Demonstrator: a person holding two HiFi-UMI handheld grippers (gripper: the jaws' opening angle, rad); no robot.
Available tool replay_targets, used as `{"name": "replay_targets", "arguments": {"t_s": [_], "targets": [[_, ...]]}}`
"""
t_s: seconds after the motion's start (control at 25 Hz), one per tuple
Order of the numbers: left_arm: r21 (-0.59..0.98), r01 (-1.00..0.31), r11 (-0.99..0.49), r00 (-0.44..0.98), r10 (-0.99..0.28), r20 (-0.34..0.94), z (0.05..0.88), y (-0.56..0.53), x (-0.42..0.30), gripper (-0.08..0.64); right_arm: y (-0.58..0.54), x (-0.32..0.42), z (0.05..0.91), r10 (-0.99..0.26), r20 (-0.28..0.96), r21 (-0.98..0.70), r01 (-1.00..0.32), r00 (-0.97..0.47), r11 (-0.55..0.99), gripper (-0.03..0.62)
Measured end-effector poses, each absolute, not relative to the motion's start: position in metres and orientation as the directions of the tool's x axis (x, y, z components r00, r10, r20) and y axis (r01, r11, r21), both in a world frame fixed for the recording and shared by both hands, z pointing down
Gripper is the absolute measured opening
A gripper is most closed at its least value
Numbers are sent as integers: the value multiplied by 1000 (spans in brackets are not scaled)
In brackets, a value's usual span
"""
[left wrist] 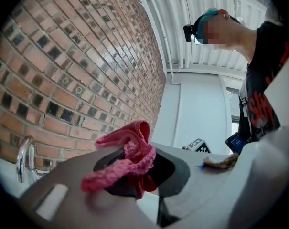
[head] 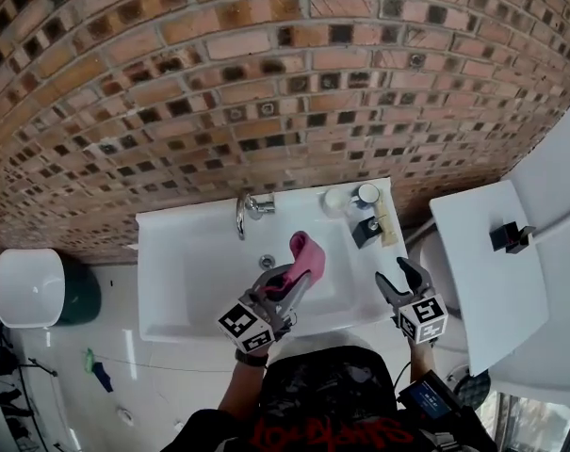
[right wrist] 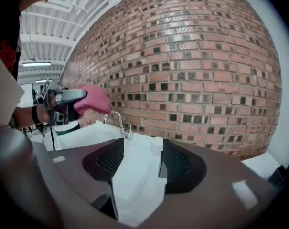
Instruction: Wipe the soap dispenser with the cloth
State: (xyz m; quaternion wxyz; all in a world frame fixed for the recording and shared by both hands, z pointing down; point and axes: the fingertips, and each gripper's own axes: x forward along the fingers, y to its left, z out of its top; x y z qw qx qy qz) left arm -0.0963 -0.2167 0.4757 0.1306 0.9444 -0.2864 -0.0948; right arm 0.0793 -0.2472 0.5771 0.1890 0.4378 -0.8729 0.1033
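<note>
- Soap dispenser (head: pixel 366 232): small, dark, at the rear right corner of the white sink (head: pixel 171 252), just beside two white cups (head: pixel 336 199).
- Left gripper (head: pixel 289 281): jaws clamped on the bunched pink cloth (head: pixel 308 252), over the basin, right of the faucet (head: pixel 247 210).
- Right gripper (head: pixel 398 279): jaws apart, empty, at the sink's right front edge.
- Brick wall (head: pixel 266 64): behind the sink.
</note>
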Motion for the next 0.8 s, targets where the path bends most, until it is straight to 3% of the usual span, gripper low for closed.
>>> {"name": "replay_targets", "arguments": {"t_s": [0.28,0.64,0.8], "targets": [[315,-583,-749,767,-635,-92,480,-252,-116,46,-303,78,656,-645,553,-84,-805,-528,587,363],[320,-686,-653,681,-732,-34,490,-263,-129,46,-386,81,742,-575,688,-51,-819,-443,571,410],[311,-732,-606,637,-771,-4,491,-261,-143,46,-398,73,776,-527,732,-55,-808,-432,586,384]]}}
